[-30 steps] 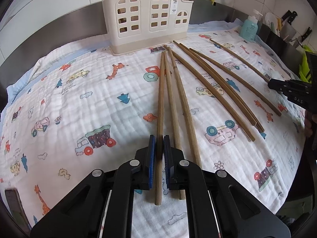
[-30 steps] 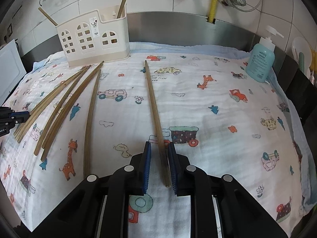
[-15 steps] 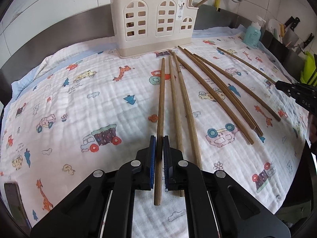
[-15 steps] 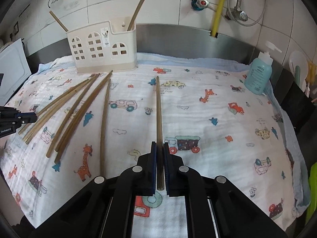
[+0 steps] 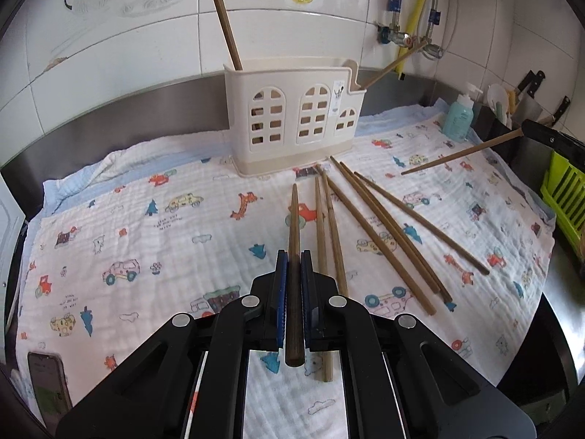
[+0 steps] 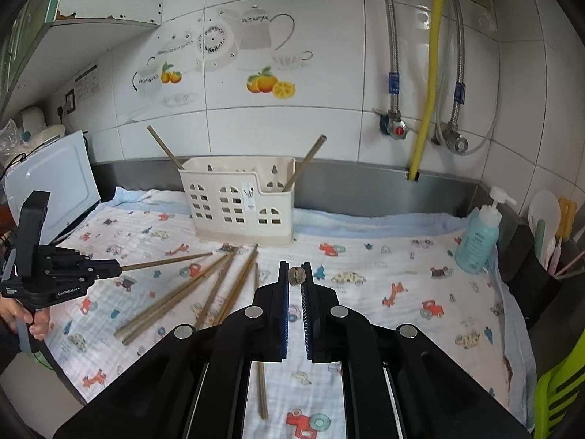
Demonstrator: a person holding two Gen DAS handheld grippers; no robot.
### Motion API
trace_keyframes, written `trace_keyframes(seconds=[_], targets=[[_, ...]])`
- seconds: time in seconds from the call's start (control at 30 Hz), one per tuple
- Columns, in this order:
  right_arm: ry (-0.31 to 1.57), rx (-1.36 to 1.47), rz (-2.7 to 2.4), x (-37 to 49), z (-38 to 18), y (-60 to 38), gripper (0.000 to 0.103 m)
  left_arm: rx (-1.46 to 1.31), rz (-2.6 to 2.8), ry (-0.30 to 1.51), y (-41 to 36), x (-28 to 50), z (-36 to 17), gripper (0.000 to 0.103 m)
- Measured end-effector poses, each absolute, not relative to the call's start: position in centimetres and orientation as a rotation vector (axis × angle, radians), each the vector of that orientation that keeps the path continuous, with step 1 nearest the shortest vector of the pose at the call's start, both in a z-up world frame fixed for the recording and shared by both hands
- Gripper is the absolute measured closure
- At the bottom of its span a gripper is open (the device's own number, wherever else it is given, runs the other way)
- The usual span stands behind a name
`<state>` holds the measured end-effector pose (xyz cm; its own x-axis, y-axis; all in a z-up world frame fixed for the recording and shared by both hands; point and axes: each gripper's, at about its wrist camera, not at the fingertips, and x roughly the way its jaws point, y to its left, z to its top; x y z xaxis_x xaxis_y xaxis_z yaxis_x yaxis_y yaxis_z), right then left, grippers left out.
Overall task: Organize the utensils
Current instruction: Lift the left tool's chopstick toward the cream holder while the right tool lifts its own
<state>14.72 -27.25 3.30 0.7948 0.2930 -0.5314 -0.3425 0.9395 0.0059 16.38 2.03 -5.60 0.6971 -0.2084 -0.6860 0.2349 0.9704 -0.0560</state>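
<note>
A cream utensil holder point(image 5: 292, 120) point(image 6: 237, 201) stands at the back of the cartoon-print cloth point(image 5: 146, 241), with two chopsticks leaning in it. My left gripper point(image 5: 293, 256) point(image 6: 117, 266) is shut on a dark wooden chopstick point(image 5: 294, 219) point(image 6: 168, 260), lifted off the cloth and pointing toward the holder. My right gripper point(image 6: 295, 269) point(image 5: 528, 128) is shut on another chopstick point(image 6: 297, 275) point(image 5: 457, 153), seen end-on in its own view and held in the air. Several loose chopsticks point(image 5: 380, 234) point(image 6: 204, 292) lie fanned on the cloth in front of the holder.
A teal soap bottle point(image 6: 477, 237) point(image 5: 457, 120) stands at the right. A green rack point(image 5: 566, 197) and knives sit beyond the cloth's right edge. A phone point(image 5: 47, 384) lies at the near left corner. A white panel point(image 6: 55, 183) leans at the left; pipes run down the tiled wall.
Both grippers have risen with their chopsticks off the cloth and tilted up toward the wall. The right jaws, slightly apart a second ago, have closed on their chopstick.
</note>
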Motion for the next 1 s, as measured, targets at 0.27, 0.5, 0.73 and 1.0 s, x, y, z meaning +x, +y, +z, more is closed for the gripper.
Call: trace_keyframes(seconds=[0.27, 0.5, 0.73, 1.0], targets=[[0.535, -0.070, 0.417, 17.6, 7.0, -25.6, 0.097, 0.028, -0.244, 0.682, 2.2, 17.8, -2.4, 0.097], [0.490, -0.117, 0.456, 19.7, 12.3, -24.0, 0.097, 0.043, -0.254, 0.631, 2.3, 19.3, 0.8, 0.097], [0.506, -0.173, 0.458, 23.1, 16.0, -22.1, 0.097, 0.039, -0.277, 0.592, 2.4, 20.7, 4.1, 0.098], [0.647, -0.227, 0.463, 28.1, 15.0, -19.9, 0.097, 0.043, -0.311, 0.484, 1.7, 21.6, 10.0, 0.098]])
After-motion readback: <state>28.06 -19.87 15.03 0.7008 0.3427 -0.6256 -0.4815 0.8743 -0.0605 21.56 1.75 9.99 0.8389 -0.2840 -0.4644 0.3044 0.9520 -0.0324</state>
